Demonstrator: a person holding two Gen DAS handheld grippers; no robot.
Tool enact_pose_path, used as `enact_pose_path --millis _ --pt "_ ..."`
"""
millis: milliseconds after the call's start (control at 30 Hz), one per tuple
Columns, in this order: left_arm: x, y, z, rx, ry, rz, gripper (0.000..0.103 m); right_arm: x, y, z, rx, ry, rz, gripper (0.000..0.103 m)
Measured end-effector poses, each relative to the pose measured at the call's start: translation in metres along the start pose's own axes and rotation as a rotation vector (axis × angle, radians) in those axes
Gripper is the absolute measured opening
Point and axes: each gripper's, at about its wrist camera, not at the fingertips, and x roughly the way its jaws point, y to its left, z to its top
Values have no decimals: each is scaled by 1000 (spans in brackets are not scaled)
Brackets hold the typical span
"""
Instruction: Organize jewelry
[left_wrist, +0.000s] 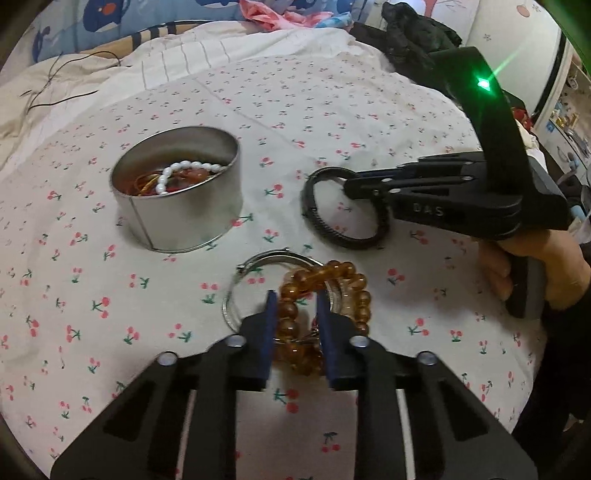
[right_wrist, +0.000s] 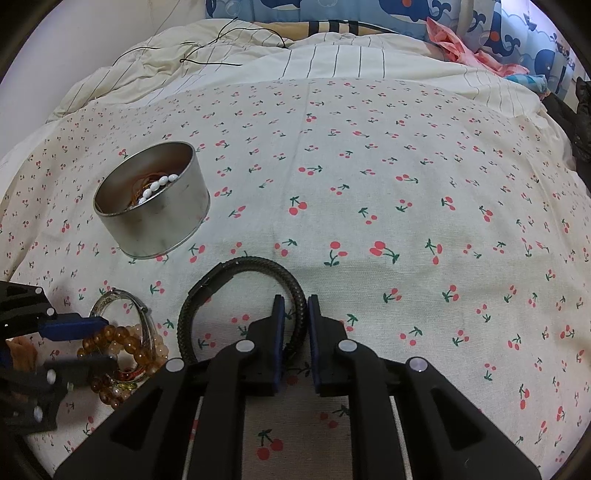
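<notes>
Now, left claw (left_wrist: 294, 303) pinching amber bead bracelet (left_wrist: 334, 273), right claw (right_wrist: 296, 308) clamped on black braided bracelet (right_wrist: 221, 280), both on cherry-print sheet (right_wrist: 369, 184)

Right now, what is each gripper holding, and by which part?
Left gripper pinches the amber bead bracelet across its beaded strand; right gripper clamps the black braided bracelet on its cord.

I could read only one marking: the raised letters "DAS" on the black side of my right claw (left_wrist: 347, 184), at about three o'clock in my left wrist view. Nothing else bore legible text.
</notes>
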Motion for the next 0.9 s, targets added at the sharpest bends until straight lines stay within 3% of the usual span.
enact_pose_path --millis 133,333,433,567,633,667,700,733,767,800,833,900 --pt "-7 3 1 -3 -19 8 10 0 0 0 -2 1 0 13" --pt "-39 12 8 -23 -109 -23 10 -6 -3 3 15 -25 17 13" --pt "-55 30 9 -68 -154 10 10 -9 -5 3 22 -37 16 11" --pt "-52 63 5 -164 -117 86 10 -4 -5 3 23 -7 23 11" --pt "-43 76 3 -214 -70 91 11 -3 -5 2 26 -3 36 15" --pt "-41 81 2 -237 -57 100 11 -4 -4 2 20 -6 36 23" --pt "-40 87 1 -262 -47 97 13 -5 -3 2 16 -10 32 30" --pt "-40 90 0 -275 -44 90 16 -5 -3 1 12 -12 29 32" --pt "-41 93 -1 -294 -44 86 28 -4 -3 1 7 -6 27 32" --pt "-42 98 -2 -326 -45 85 49 -3 -2 0 4 -3 27 32" --pt "-43 101 -5 -348 -51 86 56 -3 -2 0 3 -3 26 32" --pt "-39 106 -8 -371 -43 73 59 -2 -1 0 -7 1 20 32"
